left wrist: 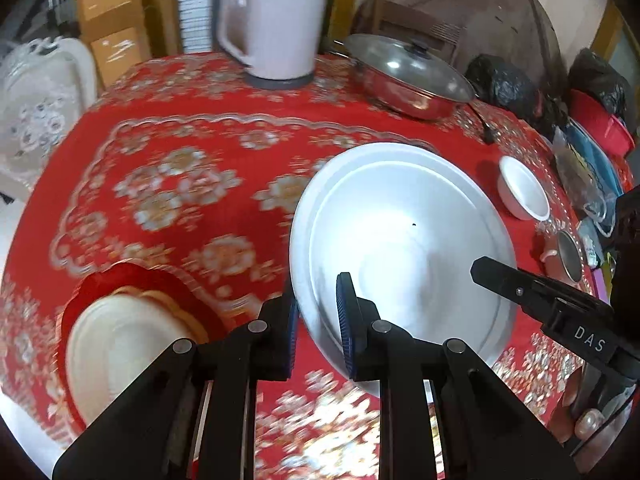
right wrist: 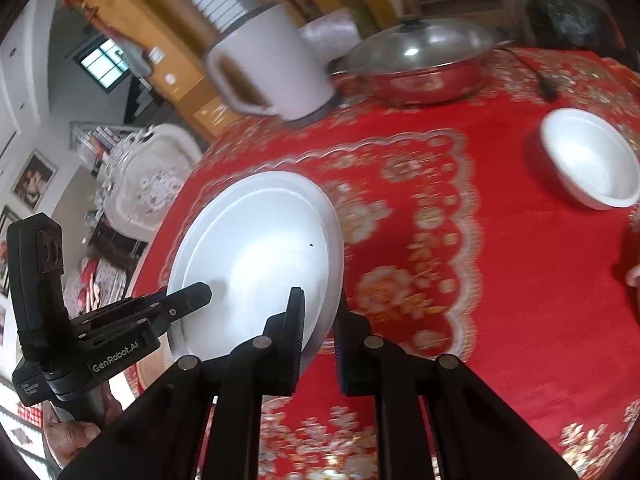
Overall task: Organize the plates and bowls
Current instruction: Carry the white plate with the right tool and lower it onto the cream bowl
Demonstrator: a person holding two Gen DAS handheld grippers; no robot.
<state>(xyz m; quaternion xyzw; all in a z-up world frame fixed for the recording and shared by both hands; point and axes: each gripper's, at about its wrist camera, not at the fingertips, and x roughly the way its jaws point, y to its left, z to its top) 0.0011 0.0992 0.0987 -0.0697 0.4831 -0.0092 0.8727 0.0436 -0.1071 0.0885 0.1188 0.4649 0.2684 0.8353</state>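
Note:
A large white plate (left wrist: 404, 236) is held tilted above the red tablecloth (left wrist: 172, 152). My left gripper (left wrist: 318, 320) is shut on its near left rim. My right gripper (right wrist: 320, 322) is shut on the plate's (right wrist: 256, 256) opposite rim; its finger also shows in the left wrist view (left wrist: 516, 286). A small white bowl (left wrist: 524, 188) stands on the cloth to the right; it also shows in the right wrist view (right wrist: 592, 158). A cream scalloped plate on a red scalloped plate (left wrist: 120, 332) lies at the near left.
A white electric kettle (left wrist: 276, 20) and a lidded steel pot (left wrist: 408, 76) stand at the back of the table. Black bags (left wrist: 504, 80), red basins and clutter line the right edge. A small metal cup (left wrist: 568, 254) sits at the right. A white chair (left wrist: 36, 104) stands left.

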